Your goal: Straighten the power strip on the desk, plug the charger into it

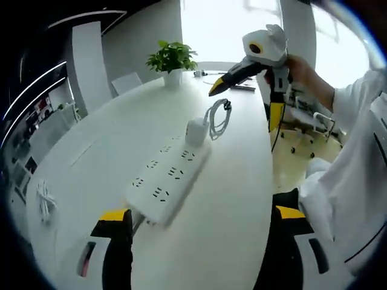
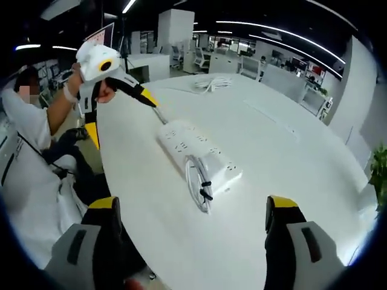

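A white power strip (image 1: 164, 182) (image 2: 192, 145) lies flat on the white table (image 1: 233, 199), running away from me in the left gripper view. A white charger (image 1: 195, 130) (image 2: 216, 163) stands on one end of it, its coiled cable (image 1: 219, 116) (image 2: 198, 181) lying beside it. My left gripper (image 1: 202, 214) (image 2: 121, 118) is open, hovering before the strip's cord end. Beyond the charger end, my right gripper (image 1: 245, 103) (image 2: 193, 205) is also open and holds nothing.
A potted plant (image 1: 172, 58) stands at the table's far end. A loose white cable bundle (image 1: 43, 200) (image 2: 211, 83) lies on the table away from the strip. The person's white sleeve (image 1: 351, 181) and office chairs are beside the table edge.
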